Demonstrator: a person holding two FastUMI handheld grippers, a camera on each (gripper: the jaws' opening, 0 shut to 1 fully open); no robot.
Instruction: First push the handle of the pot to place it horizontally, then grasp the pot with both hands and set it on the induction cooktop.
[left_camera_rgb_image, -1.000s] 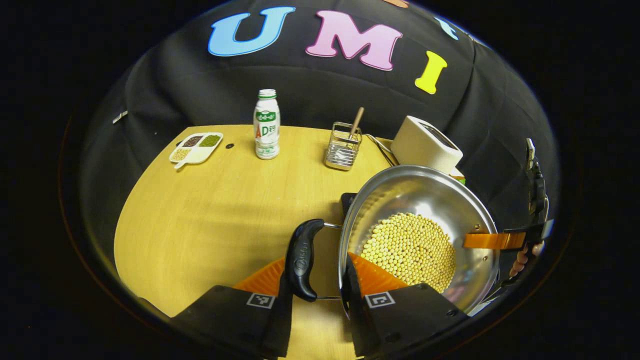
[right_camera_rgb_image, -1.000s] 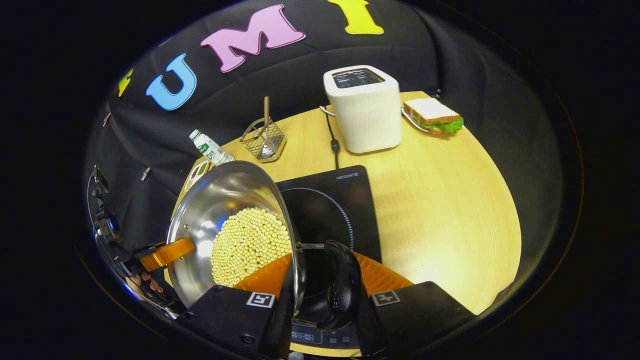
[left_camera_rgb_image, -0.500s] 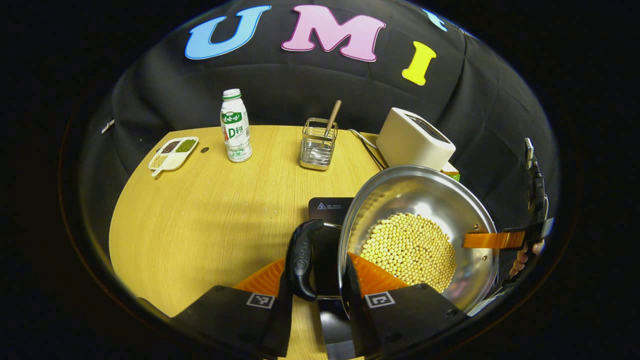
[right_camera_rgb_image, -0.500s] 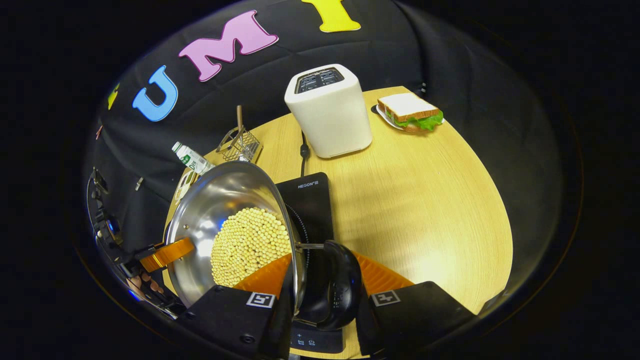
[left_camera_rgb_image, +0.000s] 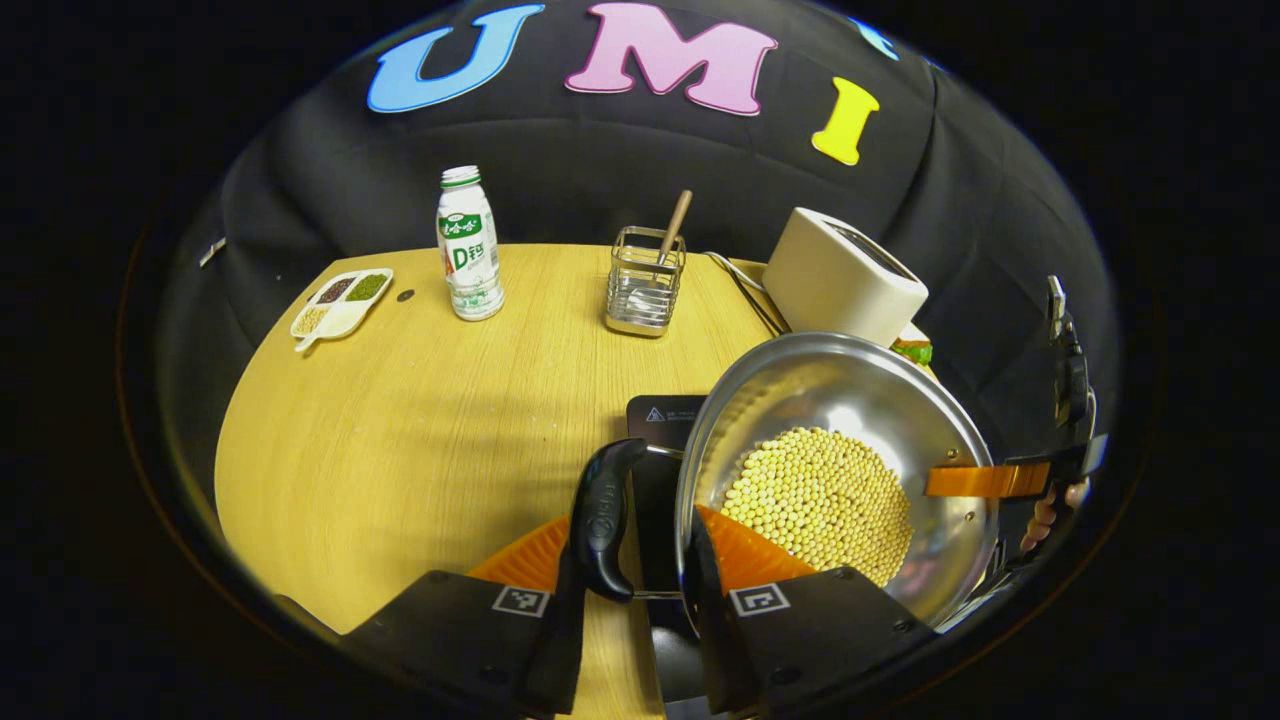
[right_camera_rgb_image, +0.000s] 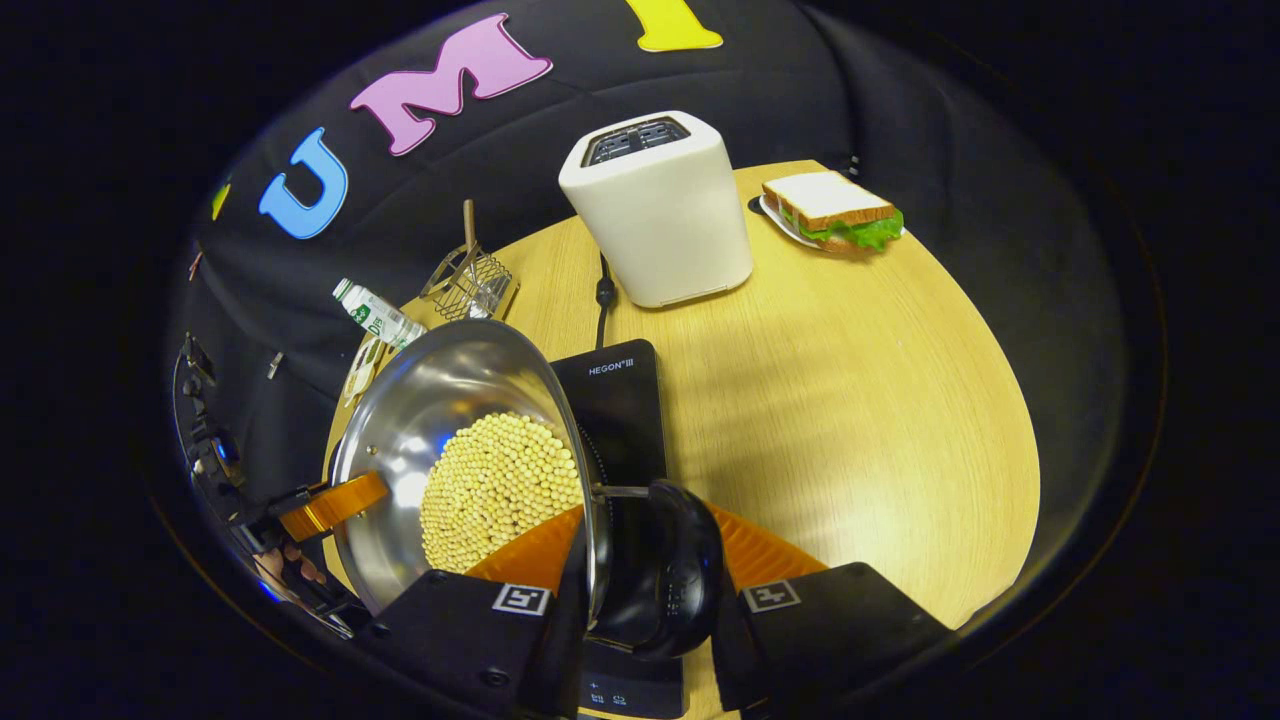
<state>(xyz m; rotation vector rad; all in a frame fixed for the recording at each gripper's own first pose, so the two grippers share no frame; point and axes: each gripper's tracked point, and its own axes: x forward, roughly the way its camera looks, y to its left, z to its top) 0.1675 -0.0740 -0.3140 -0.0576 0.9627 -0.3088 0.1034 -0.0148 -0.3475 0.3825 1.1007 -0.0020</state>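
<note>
A steel pot (left_camera_rgb_image: 850, 400) filled with yellow beans (left_camera_rgb_image: 815, 495) hangs between my two grippers. My left gripper (left_camera_rgb_image: 630, 560) is shut on it, one finger outside the black side handle (left_camera_rgb_image: 600, 520) and the other inside the rim. In the right gripper view my right gripper (right_camera_rgb_image: 645, 575) is shut the same way over the opposite black handle (right_camera_rgb_image: 670, 570) of the pot (right_camera_rgb_image: 440, 400). The black induction cooktop (right_camera_rgb_image: 620, 390) lies under the pot, and its corner (left_camera_rgb_image: 665, 412) also shows in the left gripper view. Each view shows the other gripper across the pot (left_camera_rgb_image: 1010, 480) (right_camera_rgb_image: 320, 505).
On the wooden table (left_camera_rgb_image: 420, 420) stand a milk bottle (left_camera_rgb_image: 468, 245), a wire holder with a stick (left_camera_rgb_image: 645, 280), a divided snack dish (left_camera_rgb_image: 340, 305) and a white toaster (right_camera_rgb_image: 655, 210) with its cord (right_camera_rgb_image: 602, 295). A sandwich on a plate (right_camera_rgb_image: 830, 210) sits beyond the toaster.
Both grippers have carried the pot sideways over the cooktop. More of the cooktop now shows beneath the pot in the left gripper view. The grip on both handles is unchanged.
</note>
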